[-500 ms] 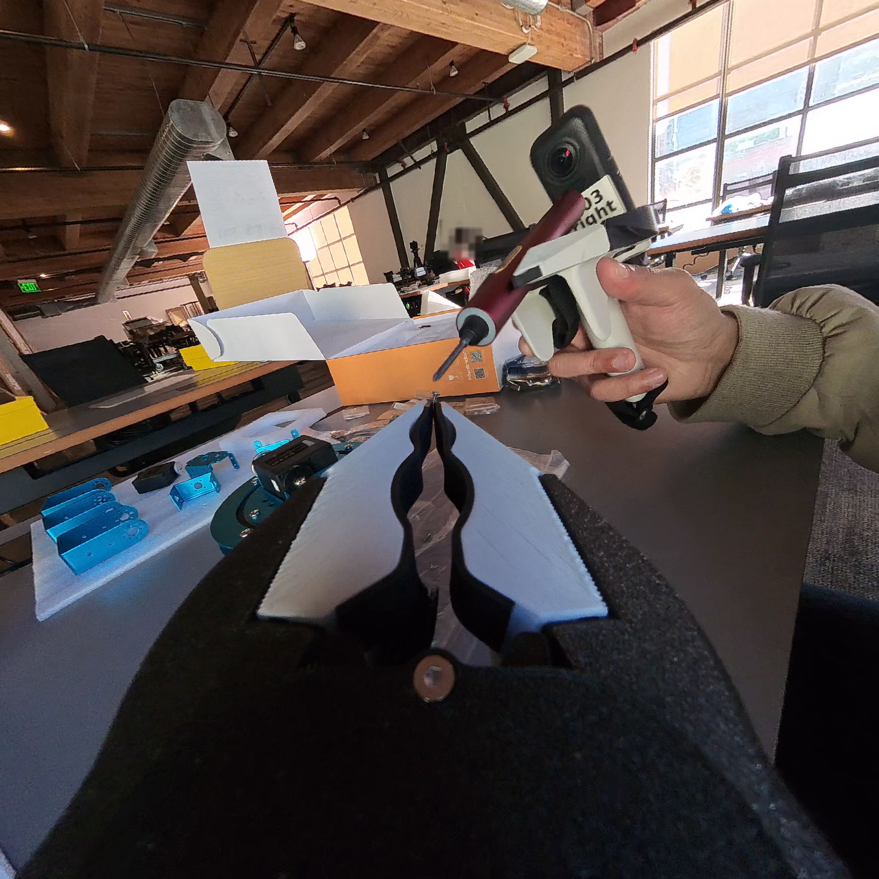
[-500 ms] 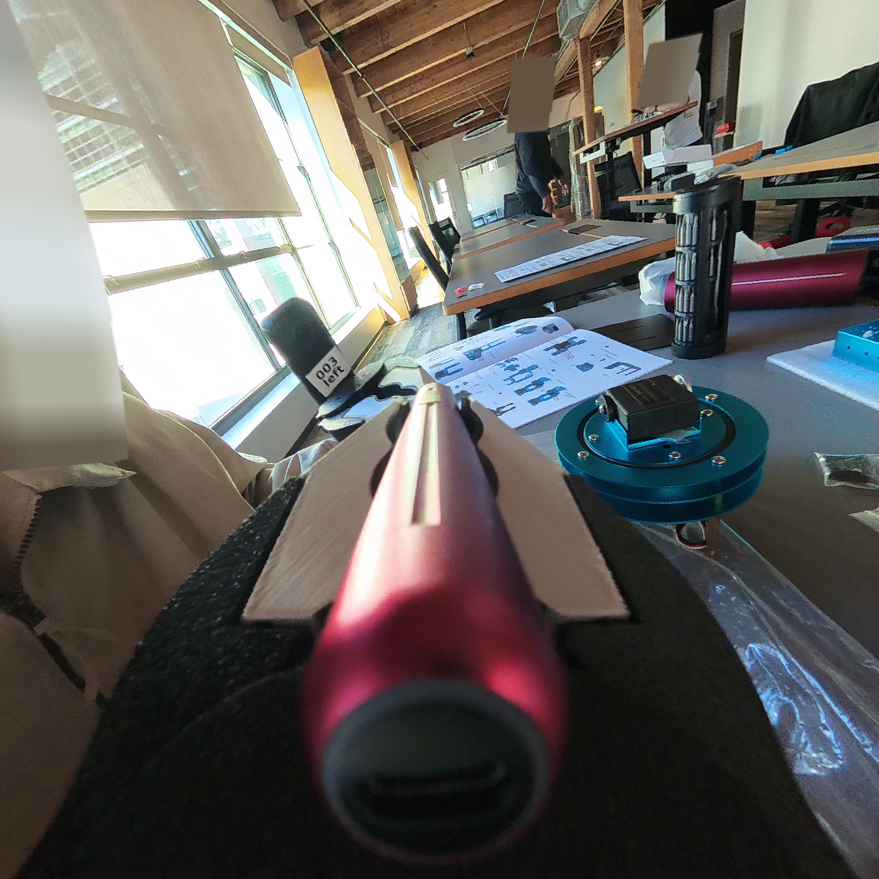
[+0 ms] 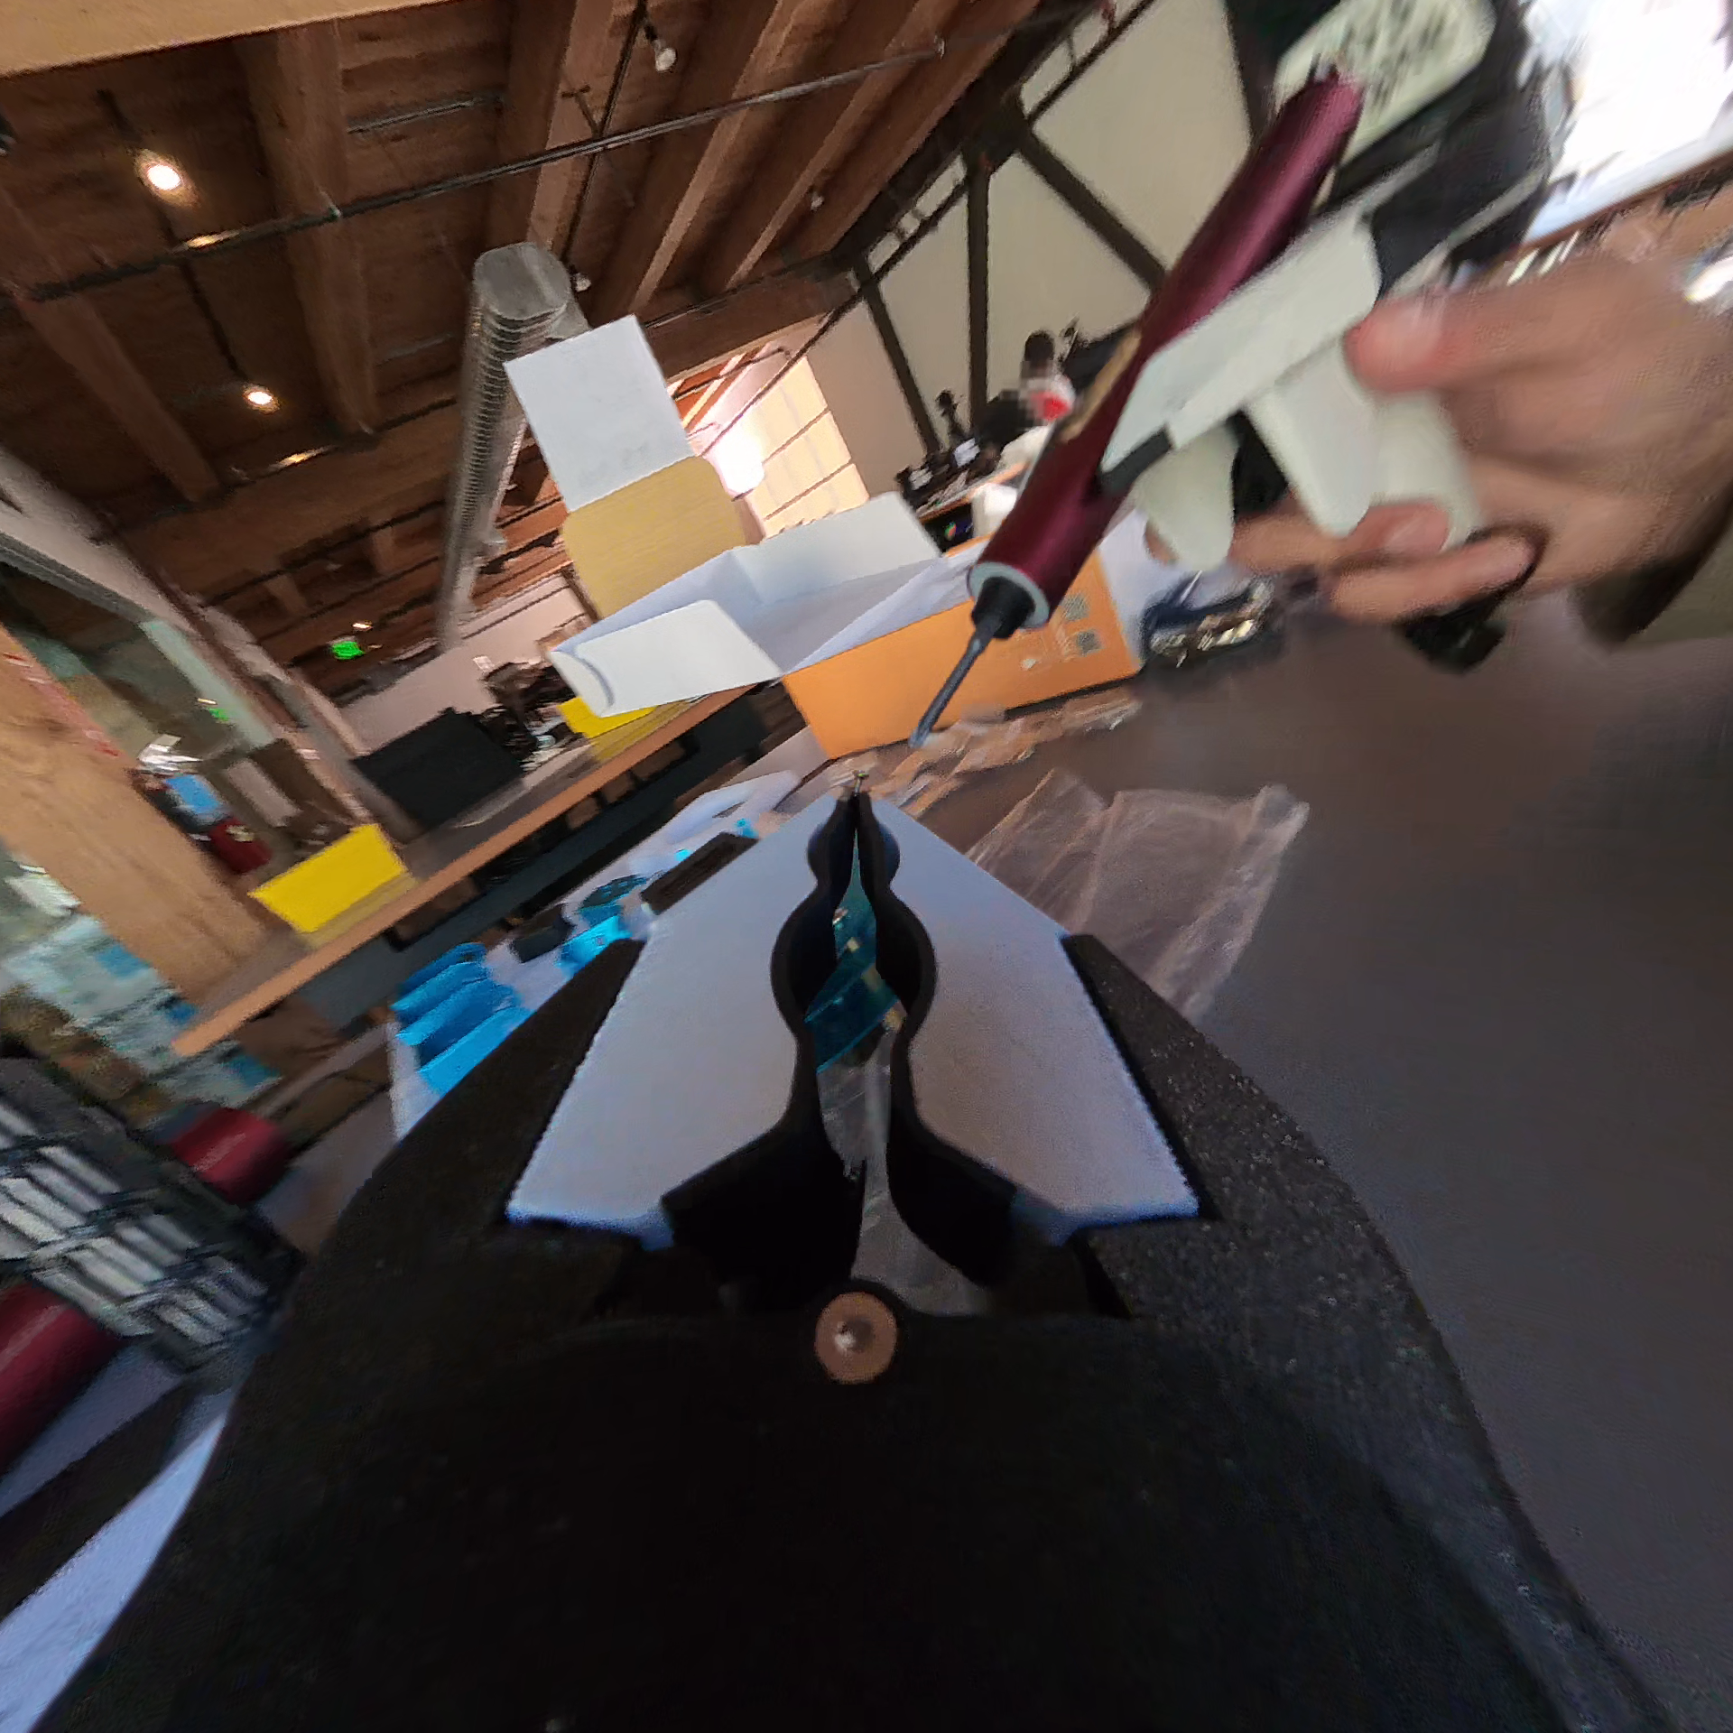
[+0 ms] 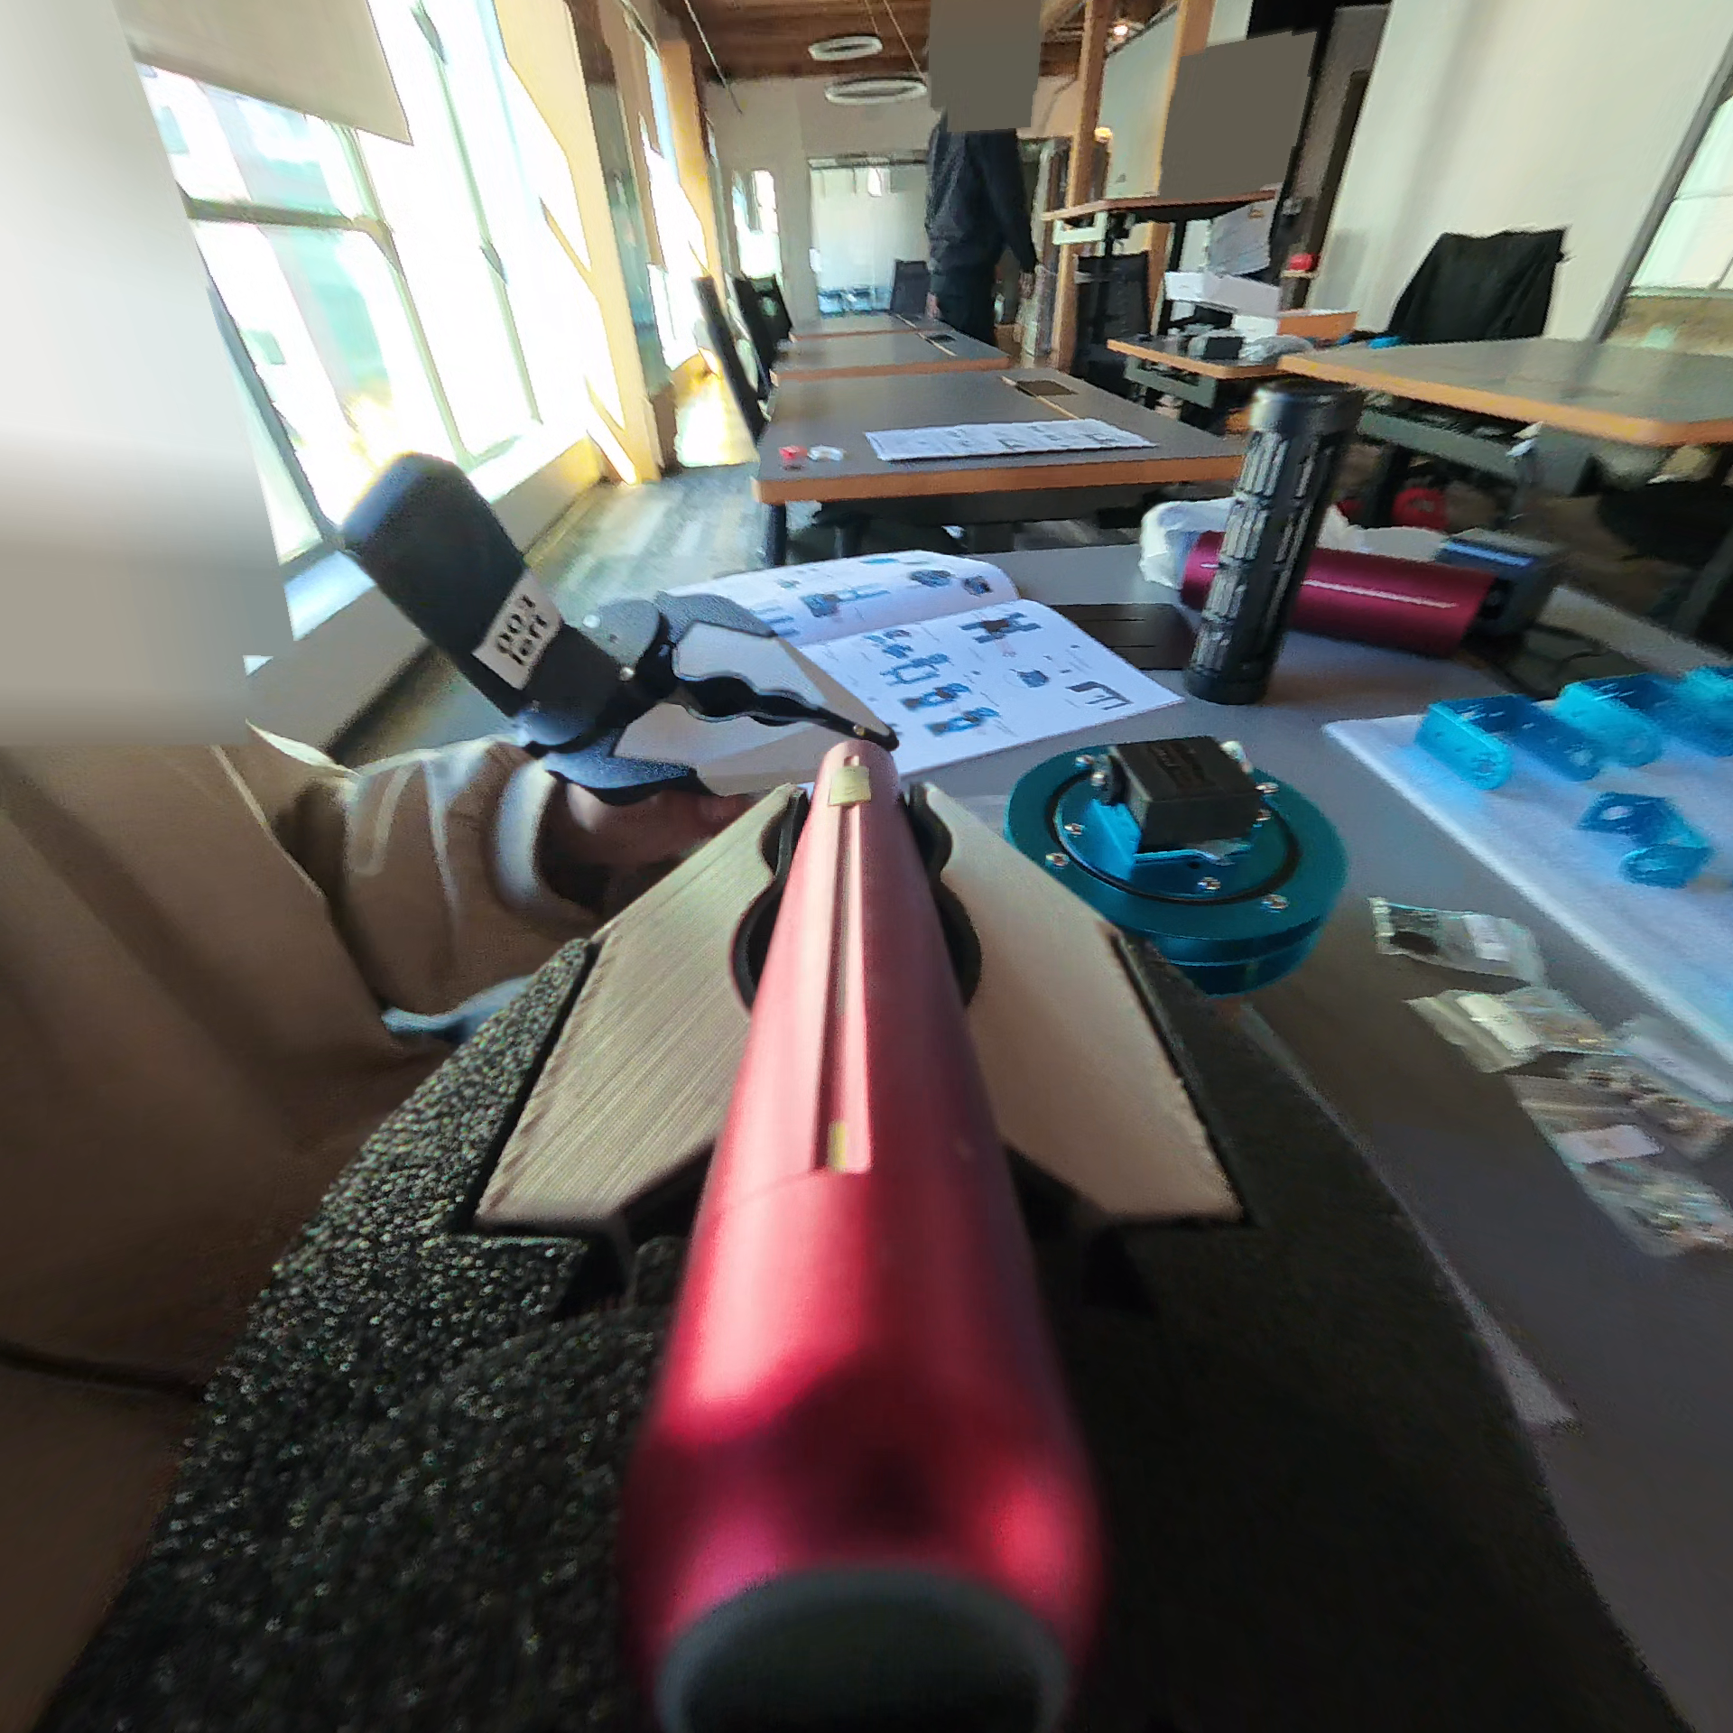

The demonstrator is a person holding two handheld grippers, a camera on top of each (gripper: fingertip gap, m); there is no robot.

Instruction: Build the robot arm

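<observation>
Left gripper (image 3: 855, 805): fingers drawn together at the tips, pinching a tiny screw (image 3: 858, 775) that pokes out just past them; raised above the worktop (image 3: 1463, 938); seen in the right wrist view (image 4: 867, 731) off to the left, tips pointing toward the nose of the screwdriver.
Right gripper (image 4: 858, 797): clamped on a red electric screwdriver (image 4: 844, 1172) lying lengthwise between the fingers, rear end toward the camera, blurred.
Screwdriver from the left wrist view (image 3: 1153, 356): slanting down and left, dark bit (image 3: 947, 689) close above the screw, not touching it.
Hand (image 3: 1538, 441): wrapped round the white handle of the right gripper, blurred.
Teal disc (image 4: 1177, 872): on the worktop just right of the right gripper, a black block (image 4: 1177, 783) mounted on top.
Open booklet (image 4: 928, 647): flat behind the left gripper.
Black cylinder (image 4: 1266, 544): upright behind the disc, a red tube (image 4: 1360, 595) lying beside it.
Blue parts (image 4: 1547, 741): on a white sheet (image 4: 1500, 844) at the right.
Small bags (image 4: 1538, 1032): scattered near the sheet.
Clear plastic wrap (image 3: 1153, 881): crumpled on the worktop right of the left gripper.
Orange box (image 3: 938, 656): white flaps open, beyond the bit.
</observation>
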